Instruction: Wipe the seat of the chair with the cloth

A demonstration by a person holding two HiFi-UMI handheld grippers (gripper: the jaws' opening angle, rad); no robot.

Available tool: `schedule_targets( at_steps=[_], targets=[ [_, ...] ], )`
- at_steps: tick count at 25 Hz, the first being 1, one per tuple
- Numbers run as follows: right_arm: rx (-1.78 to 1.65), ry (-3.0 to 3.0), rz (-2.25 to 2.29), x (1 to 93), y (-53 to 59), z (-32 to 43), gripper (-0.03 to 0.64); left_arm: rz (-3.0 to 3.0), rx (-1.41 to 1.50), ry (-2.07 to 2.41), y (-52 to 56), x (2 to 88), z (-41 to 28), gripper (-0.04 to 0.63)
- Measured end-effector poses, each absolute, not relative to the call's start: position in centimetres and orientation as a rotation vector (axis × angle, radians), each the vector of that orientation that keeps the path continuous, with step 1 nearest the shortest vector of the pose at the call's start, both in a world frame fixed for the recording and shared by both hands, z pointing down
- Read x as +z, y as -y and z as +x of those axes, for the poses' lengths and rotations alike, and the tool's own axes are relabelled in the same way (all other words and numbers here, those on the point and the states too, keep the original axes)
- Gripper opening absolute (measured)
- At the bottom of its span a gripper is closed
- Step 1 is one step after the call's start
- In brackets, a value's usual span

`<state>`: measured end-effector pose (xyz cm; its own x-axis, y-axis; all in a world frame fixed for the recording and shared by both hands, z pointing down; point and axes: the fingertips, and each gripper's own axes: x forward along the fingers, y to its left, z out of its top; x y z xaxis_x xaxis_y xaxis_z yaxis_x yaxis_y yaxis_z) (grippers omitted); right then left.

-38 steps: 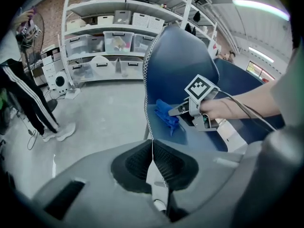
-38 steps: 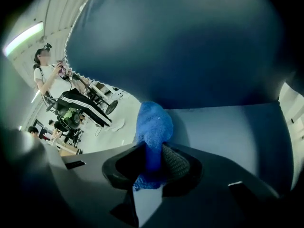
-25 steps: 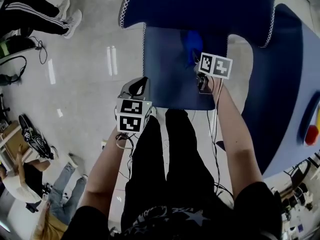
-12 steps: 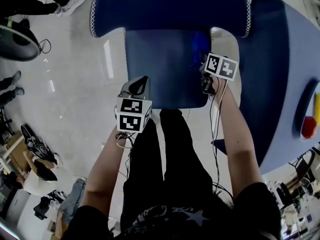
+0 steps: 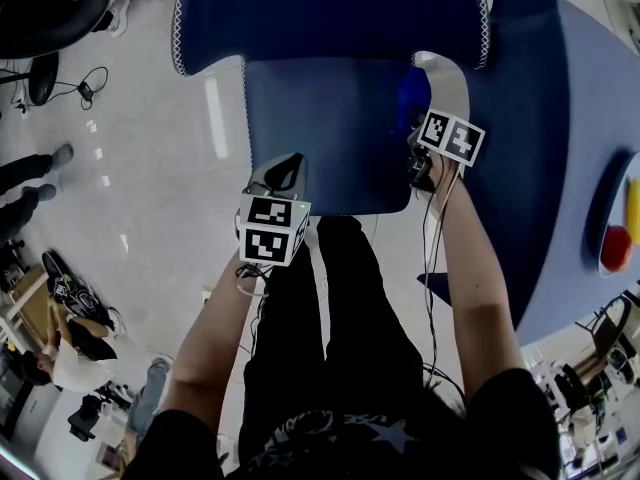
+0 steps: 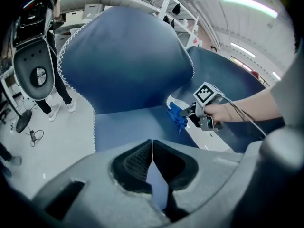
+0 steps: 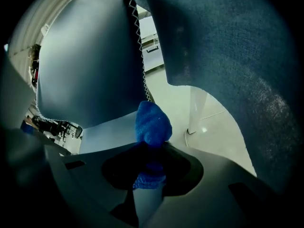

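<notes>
Right tongs pinch the blue cloth by one end; its free bunch sticks out past the tips, at the right edge of the chair seat, near the backrest. Left tongs pressed together, empty, by the seat's front left corner. Cloth judged light, soft, floppy: best held near the bunch, so a broad pad drags flat over the seat.

Lab: storage shelves, floor cables.
</notes>
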<state>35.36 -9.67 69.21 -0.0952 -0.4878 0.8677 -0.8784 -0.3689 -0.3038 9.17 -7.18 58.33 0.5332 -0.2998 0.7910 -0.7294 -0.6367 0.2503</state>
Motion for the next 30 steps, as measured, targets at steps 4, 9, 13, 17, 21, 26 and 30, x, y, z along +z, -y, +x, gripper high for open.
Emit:
schedule_targets(
  at_steps=[4,9,13,17,21,26,30],
  targets=[
    [1.424,1.492,1.813,68.7,9.3,34.4,0.104,2.204,0.988,0.833,6.6,58.3,7.9,0.021],
    [1.379,1.569,1.769,67.2,10.2,31.8,0.104,2.184,0.962,0.877,6.7,57.6,6.2,0.021],
    [1.371,1.647,1.699,66.7,10.2,26.7,0.104,2.172,0.955,0.904,6.0,57.7,3.6,0.021],
    [1.362,1.741,1.577,66.5,10.4,20.5,0.104,2.144,0.943,0.939,5.7,57.8,1.2,0.021],
    [1.341,1.803,1.440,67.1,10.0,13.6,0.104,2.113,0.930,0.962,5.0,58.1,-1.6,0.021],
    [1.303,1.891,1.299,67.3,10.2,5.8,0.104,2.064,0.921,0.993,4.1,58.6,-5.4,0.021],
    [1.270,1.937,1.227,67.6,10.1,2.4,0.104,2.042,0.909,1.006,3.5,59.0,-6.6,0.021]
  ],
)
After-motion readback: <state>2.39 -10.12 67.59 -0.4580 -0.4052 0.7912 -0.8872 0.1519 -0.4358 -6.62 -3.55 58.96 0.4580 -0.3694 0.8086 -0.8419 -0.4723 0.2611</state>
